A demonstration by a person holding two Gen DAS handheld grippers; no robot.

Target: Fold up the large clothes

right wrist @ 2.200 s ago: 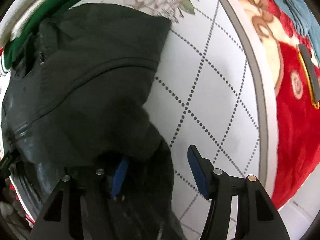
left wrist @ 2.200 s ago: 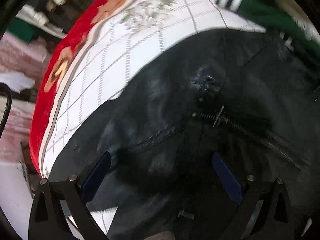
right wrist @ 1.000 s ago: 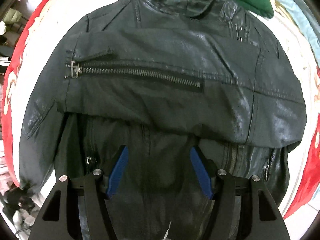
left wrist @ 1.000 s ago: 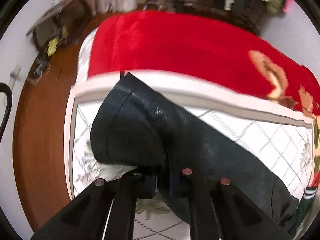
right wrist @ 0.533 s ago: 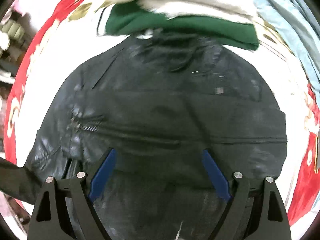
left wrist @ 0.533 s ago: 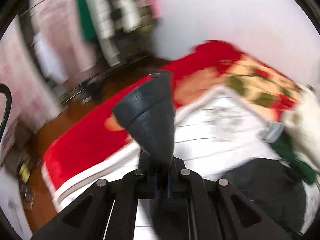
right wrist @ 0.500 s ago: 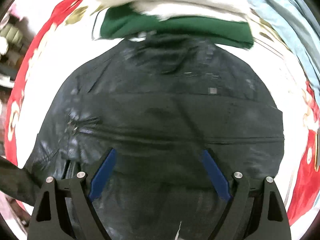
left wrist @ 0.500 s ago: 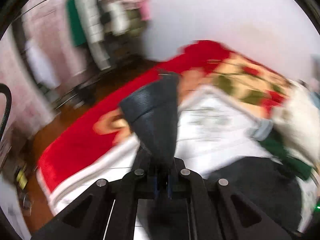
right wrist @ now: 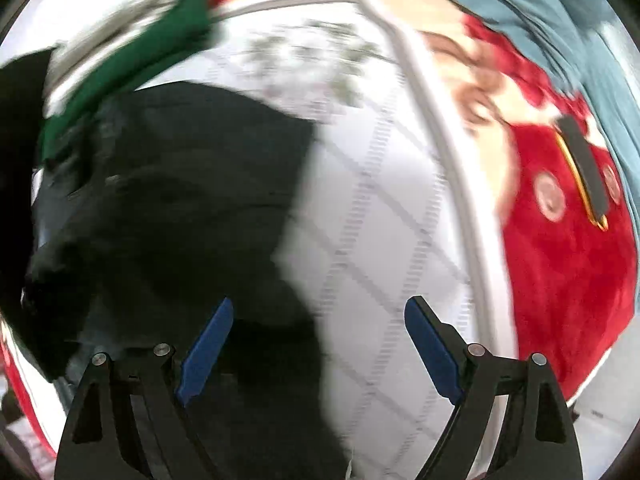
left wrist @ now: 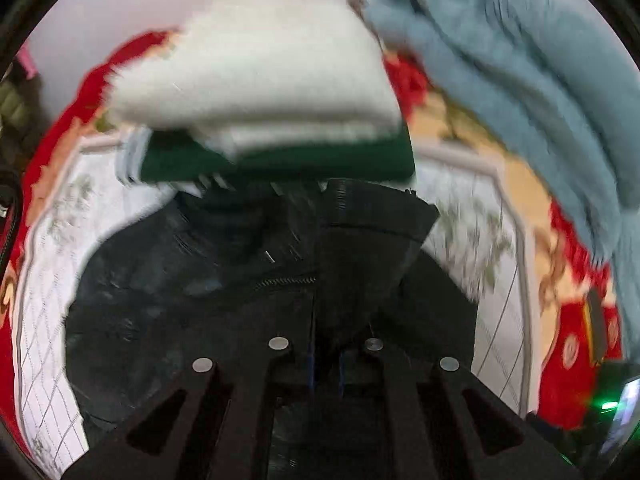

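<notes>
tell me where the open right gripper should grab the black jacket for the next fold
Probably the jacket's right-hand edge, where it ends against the white quilt. The right gripper is open just above that border, so it could come in from the quilt side and pinch the edge. The left gripper already holds the sleeve.

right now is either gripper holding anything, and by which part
The left gripper is shut on the black jacket's sleeve, near its cuff end. The right gripper is open and holds nothing.
</notes>
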